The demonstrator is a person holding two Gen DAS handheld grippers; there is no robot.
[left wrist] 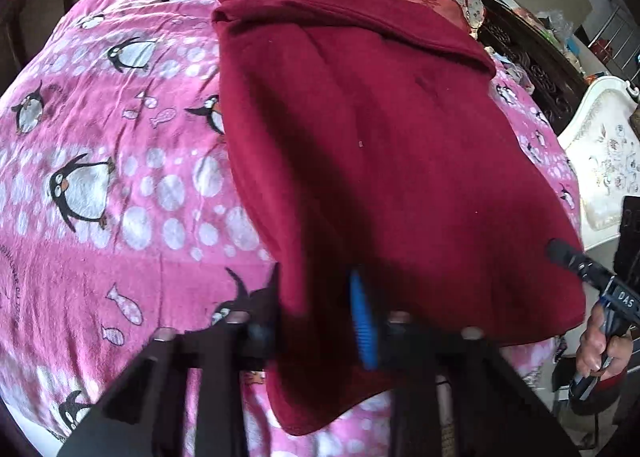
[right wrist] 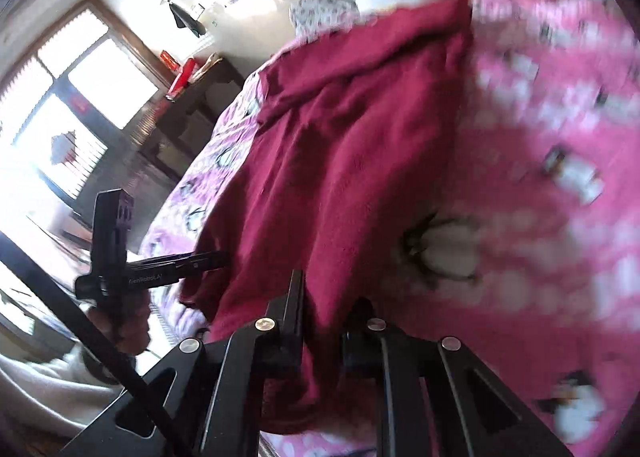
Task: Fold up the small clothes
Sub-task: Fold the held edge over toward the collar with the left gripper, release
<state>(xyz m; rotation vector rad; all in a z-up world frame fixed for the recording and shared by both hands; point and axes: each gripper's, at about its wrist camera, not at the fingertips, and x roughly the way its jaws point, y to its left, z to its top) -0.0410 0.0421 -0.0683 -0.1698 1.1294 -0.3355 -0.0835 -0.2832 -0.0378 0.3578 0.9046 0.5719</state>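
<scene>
Daylight floods in through the window (right wrist: 76, 97), blown out to white glare. The right wrist view is motion-blurred, worst across the bedspread (right wrist: 560, 177); both views bend at dark fisheye edges.

Count: one dark red fleece garment (left wrist: 380, 137); one pink penguin-print bedsheet (left wrist: 120, 161); two black two-finger grippers: left (left wrist: 320, 321), right (right wrist: 324, 321).

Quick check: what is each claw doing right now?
Left claw: shut on the near hem of the dark red garment.
Right claw: shut on the same garment.
</scene>
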